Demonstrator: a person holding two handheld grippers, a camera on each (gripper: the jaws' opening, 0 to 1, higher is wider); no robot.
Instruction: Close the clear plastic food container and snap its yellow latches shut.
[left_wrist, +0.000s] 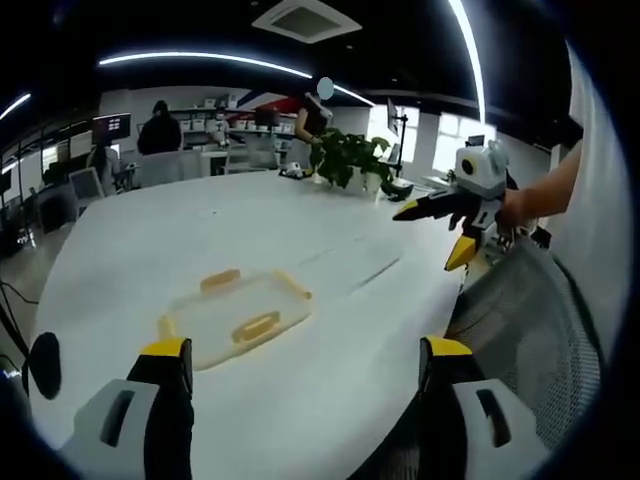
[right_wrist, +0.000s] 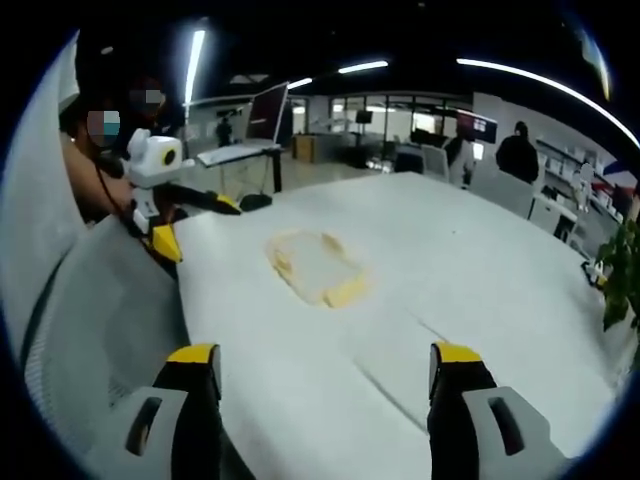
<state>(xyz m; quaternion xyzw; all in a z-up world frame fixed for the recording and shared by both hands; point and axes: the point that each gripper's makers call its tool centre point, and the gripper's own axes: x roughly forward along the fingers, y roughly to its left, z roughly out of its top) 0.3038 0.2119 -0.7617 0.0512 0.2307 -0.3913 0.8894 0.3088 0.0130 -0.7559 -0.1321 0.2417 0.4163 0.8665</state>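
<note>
Jaws of both grippers stand wide apart and hold nothing. The left gripper and the right gripper each hang over the near edge of the table, well short of the work, and each shows in the other's view: the right gripper off past the left one's right jaw, the left gripper beyond the right one's left jaw, their yellow-tipped jaws spread there too.

Largest thing ahead is the white round table, bare in front of the jaws. A grey mesh chair back rises beside the right jaw in the left gripper view. Far beyond the jaws sit a potted plant and office desks with people at them.

On the table lies the container, flat and clear, ahead of the left gripper and nearer its left jaw than its right; in the right gripper view it lies ahead, roughly between the two jaws but well out. Its lid seems to lie on the box, though the views are too distant to say it is pressed home. Smallest are the latches: yellow tabs at the rim, one at the near side, one at the far, others at the ends. Whether any is snapped down I cannot tell.

By my reading the step in hand is the approach; no closing has begun. Next, both grippers need to travel forward to the container, one to steady or press the lid, the other to push a latch down over the rim.
</note>
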